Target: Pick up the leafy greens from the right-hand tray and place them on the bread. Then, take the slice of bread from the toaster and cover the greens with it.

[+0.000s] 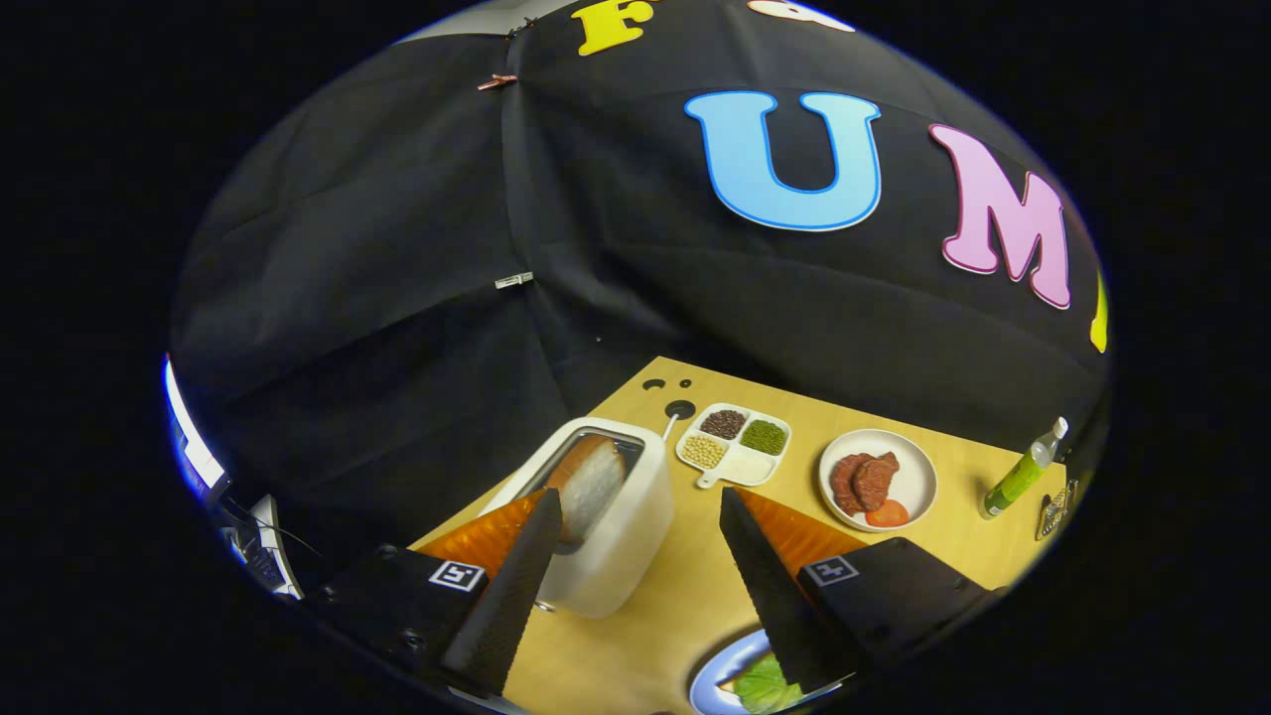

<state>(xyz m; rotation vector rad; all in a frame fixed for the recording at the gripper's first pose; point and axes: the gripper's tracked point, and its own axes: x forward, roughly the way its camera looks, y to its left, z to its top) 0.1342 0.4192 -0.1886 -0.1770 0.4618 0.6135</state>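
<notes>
— How far along is it?

— The leafy greens (767,685) already lie on the blue plate (717,677), down under the tool's (640,521) right finger; I can't make out bread beneath them.

— And the tool?

— Spread wide, holding nothing. The slice of bread (592,485) stands in the toaster (624,541), just ahead of the left finger. Lifting it and covering the greens is left, I'd say.

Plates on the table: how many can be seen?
2. A white plate with meat lies beyond the open tongs, beside the sectioned tray; a blue plate with greens lies beneath them.
</notes>
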